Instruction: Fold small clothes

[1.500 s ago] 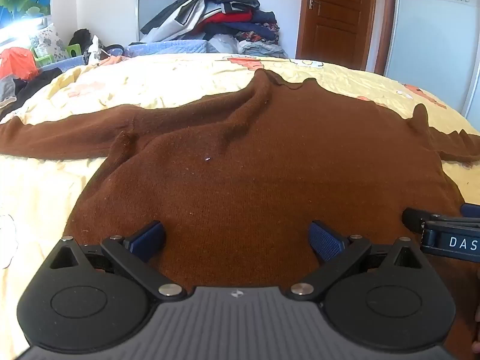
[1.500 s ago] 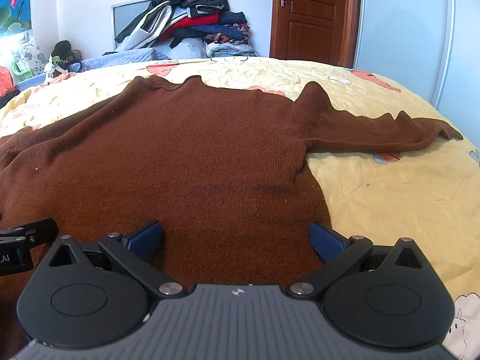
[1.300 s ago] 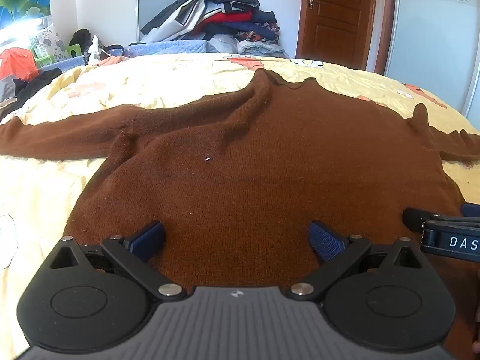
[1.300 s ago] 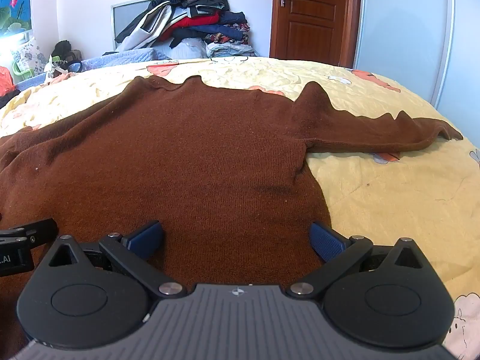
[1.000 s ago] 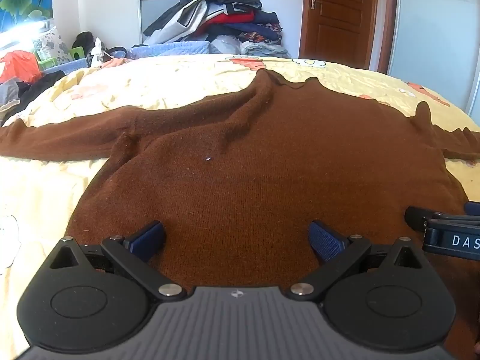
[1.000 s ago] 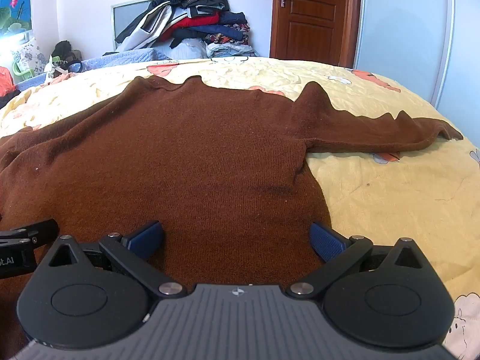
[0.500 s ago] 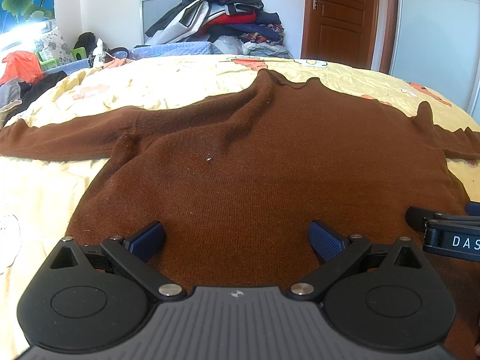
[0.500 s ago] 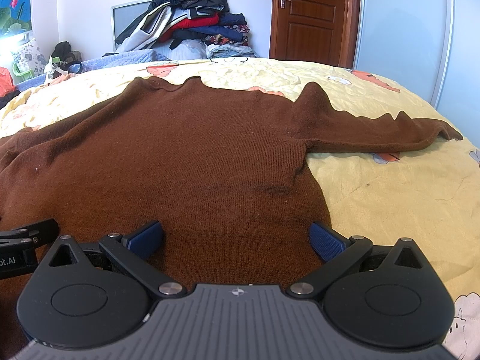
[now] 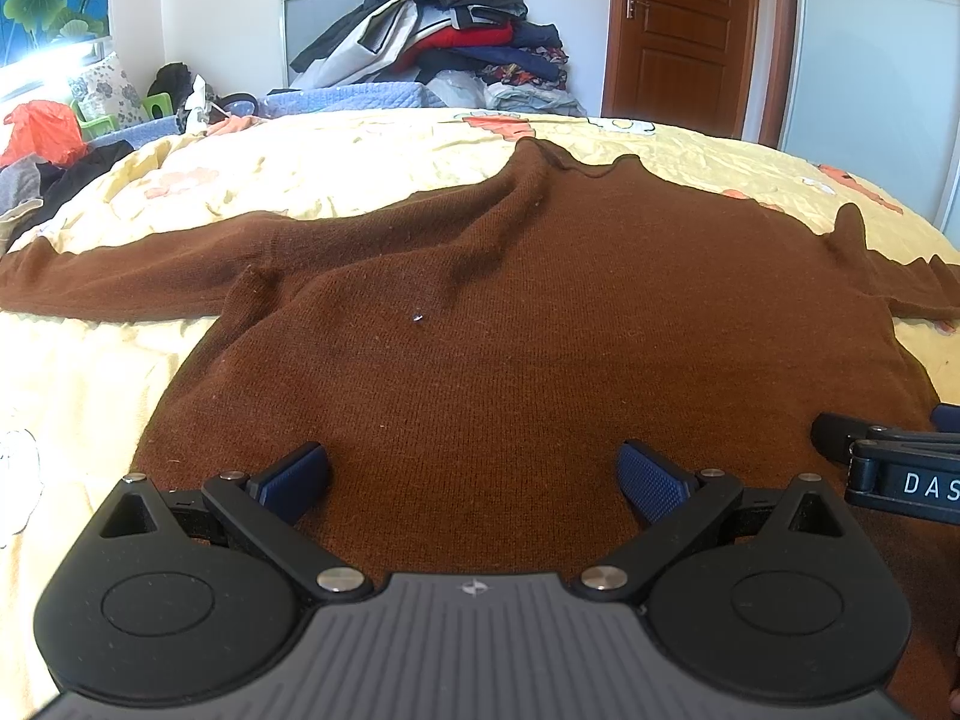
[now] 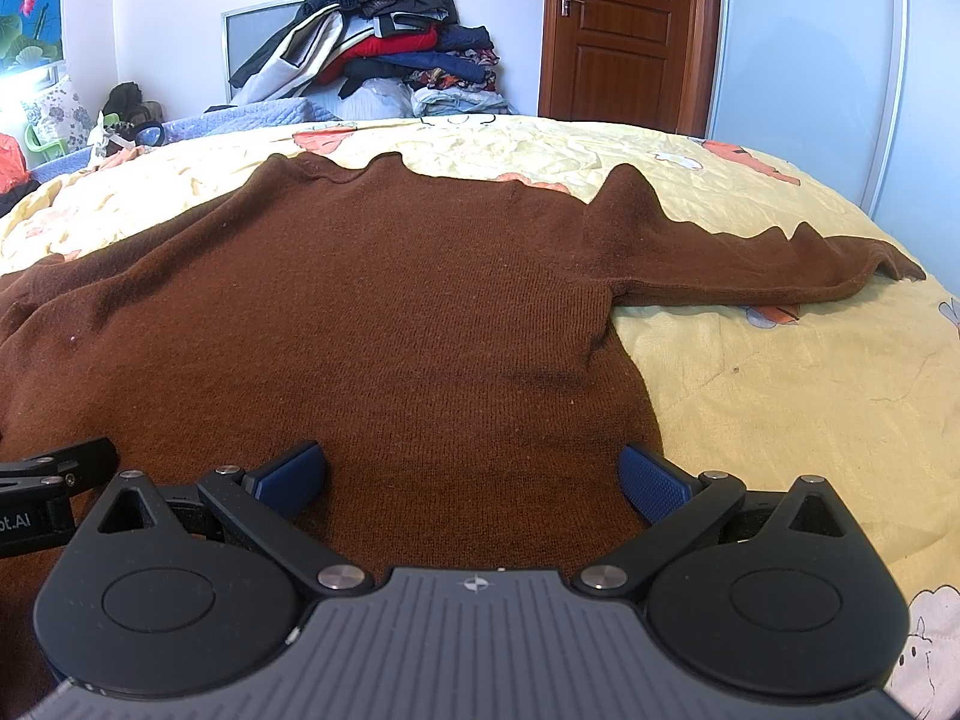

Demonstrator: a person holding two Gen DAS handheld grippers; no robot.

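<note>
Both grippers hang low over the near hem of a brown sweater (image 9: 540, 348), side by side. Seen from its own camera, the left gripper (image 9: 474, 480) has its blue-padded fingers (image 9: 291, 483) spread wide with nothing between them but knit fabric below, and the right gripper (image 10: 471, 480) stands just as wide apart and empty, its right pad sitting at the sweater's right edge where the cloth meets the bed (image 10: 780, 420). At the right border of the left view, part of the right gripper shows as a black bar with white letters. The sweater lies flat on the yellow printed bedcover, front up, neck pointing away toward the far side, both sleeves stretched out sideways. The left sleeve (image 9: 150, 264) runs out to the left edge of the bed, with a few creases near the shoulder; the right sleeve (image 10: 780, 276) lies straight with a wavy upper edge. Beyond the bed, a heap of clothes (image 9: 438, 42) is piled against the white wall, beside a brown wooden door (image 10: 624, 24).
</note>
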